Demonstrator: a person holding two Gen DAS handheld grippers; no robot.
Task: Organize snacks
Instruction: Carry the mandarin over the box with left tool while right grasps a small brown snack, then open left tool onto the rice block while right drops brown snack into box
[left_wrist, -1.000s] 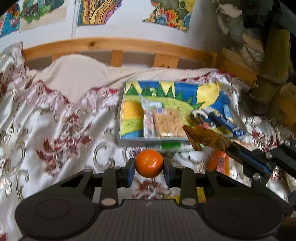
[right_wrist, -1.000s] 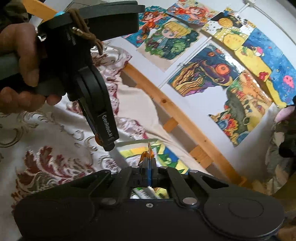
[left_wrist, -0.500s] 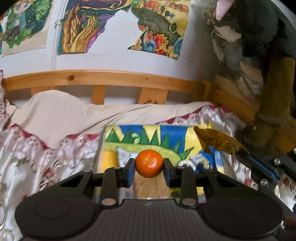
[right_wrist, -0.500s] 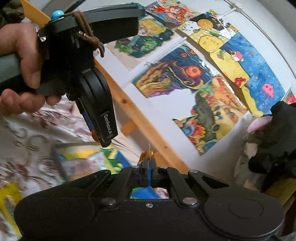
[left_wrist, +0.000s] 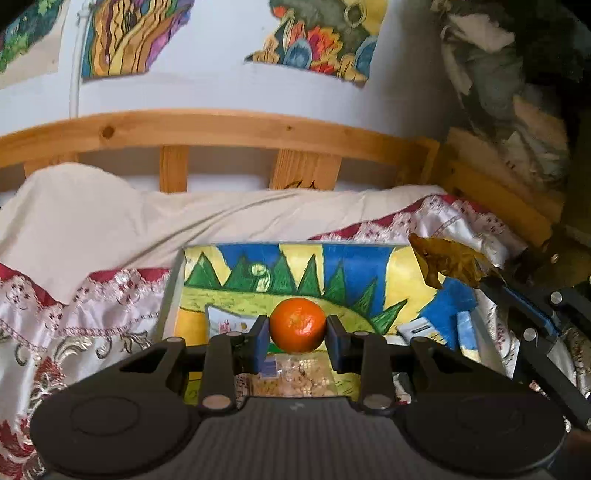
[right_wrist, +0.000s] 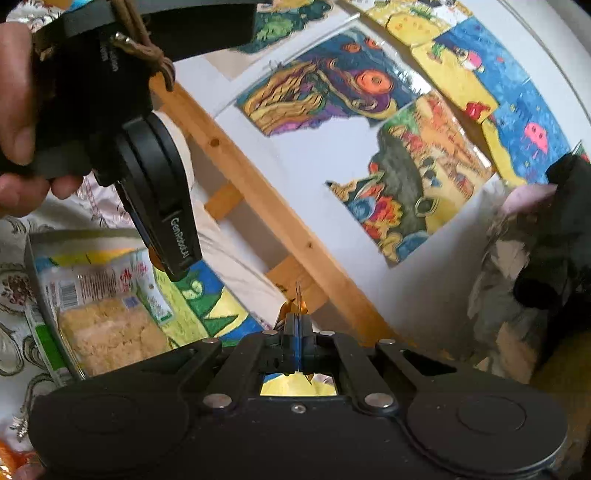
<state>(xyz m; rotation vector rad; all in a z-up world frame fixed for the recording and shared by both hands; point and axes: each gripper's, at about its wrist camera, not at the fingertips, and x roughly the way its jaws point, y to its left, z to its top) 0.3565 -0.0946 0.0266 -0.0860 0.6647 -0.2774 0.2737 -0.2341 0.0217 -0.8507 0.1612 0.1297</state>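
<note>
Tray (left_wrist: 173, 295) sat on the patterned bedspread (left_wrist: 55, 332), its floor lined with a bright drawing of green trees and a yellow sun. Inside, near end: a clear packet of pale crumbly biscuits (right_wrist: 107, 332), barcode label at its far end; a second small white-and-blue packet (left_wrist: 421, 328) lay to the right. More wrappers there, too blurred to name.

Left gripper (left_wrist: 297, 325) was clenched on a tangerine (left_wrist: 297, 325), pads pressing both sides, fruit held above the tray's near half, not touching the contents. Gripper pointed down and forward at the tray.

Right gripper (right_wrist: 298, 345) was fully closed, pinching the edge of a golden-brown foil wrapper (left_wrist: 448, 264); in the left view the wrapper hung over the tray's far right corner. It pointed nearly level toward the wall.

A hand (right_wrist: 18, 122) gripped the left tool's handle, fingers wrapped around it.

Far: cream sheet (left_wrist: 110, 221), wooden bed rail (left_wrist: 221, 129), drawings taped on the white wall (left_wrist: 221, 85).
</note>
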